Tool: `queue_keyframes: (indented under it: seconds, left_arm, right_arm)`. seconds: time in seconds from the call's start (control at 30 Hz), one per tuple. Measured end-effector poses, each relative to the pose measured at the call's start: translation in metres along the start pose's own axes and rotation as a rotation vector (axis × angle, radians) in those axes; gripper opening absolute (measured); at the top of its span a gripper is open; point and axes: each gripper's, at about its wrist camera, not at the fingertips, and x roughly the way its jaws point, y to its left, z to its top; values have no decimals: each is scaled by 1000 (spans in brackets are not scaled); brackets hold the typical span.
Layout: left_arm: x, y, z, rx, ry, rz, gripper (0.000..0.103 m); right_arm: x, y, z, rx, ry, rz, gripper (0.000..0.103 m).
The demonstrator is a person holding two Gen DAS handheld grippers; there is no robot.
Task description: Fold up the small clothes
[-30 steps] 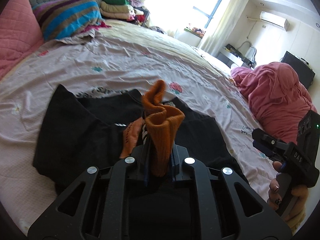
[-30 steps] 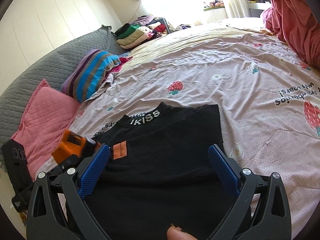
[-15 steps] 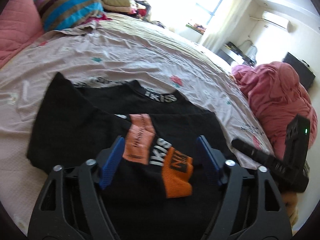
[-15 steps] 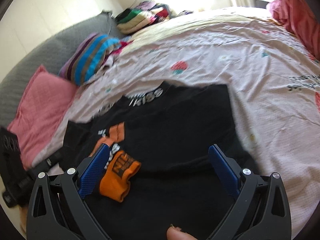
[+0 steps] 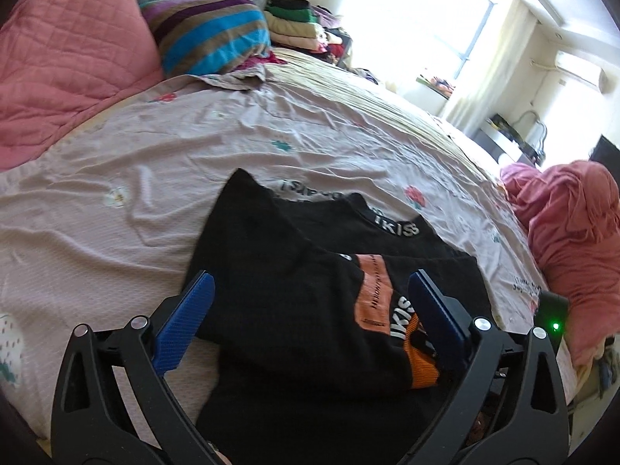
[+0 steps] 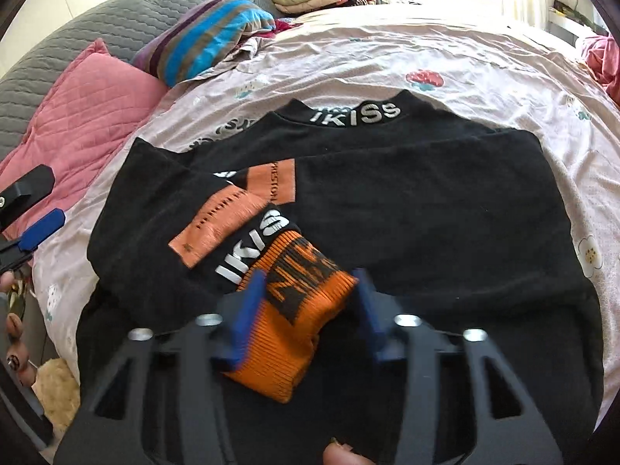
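Black top (image 6: 407, 201) lies flat on the bed (image 5: 116, 147) with the sleeve folded across, left gripper (image 5: 308, 310) wide and empty beside it, right gripper (image 6: 306, 306) just closing around the orange cuff (image 6: 294, 310); body folds remain, I'd judge.

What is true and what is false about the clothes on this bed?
1. The sweater on the bed is black. True.
2. Its cuff is green. False: it is orange.
3. The cuff sits between the right gripper jaws. True; they have just been closing.
4. The striped pillow lies on the sweater. False: it lies far behind, beside the pink pillow.
5. The collar has white letters. True.
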Motion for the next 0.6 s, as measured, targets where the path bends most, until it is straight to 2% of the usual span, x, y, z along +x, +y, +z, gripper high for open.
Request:
queue_keyframes:
  seconds: [0.07, 0.2, 0.4, 0.6]
  left_arm:
    - [-3, 9, 1, -17, -11, 3, 94]
    - [-8, 21, 2, -47, -18, 12, 94]
    - [-16, 31, 1, -72, -27, 33, 94]
    - [-24, 31, 5, -72, -32, 46, 94]
  right_arm:
    - [-1, 2, 2, -9, -5, 20, 16]
    - [-19, 16, 14, -79, -58, 42, 14]
    - [-60, 35, 52, -173, -176, 105, 14]
    - [-93, 26, 88, -230, -281, 54, 14]
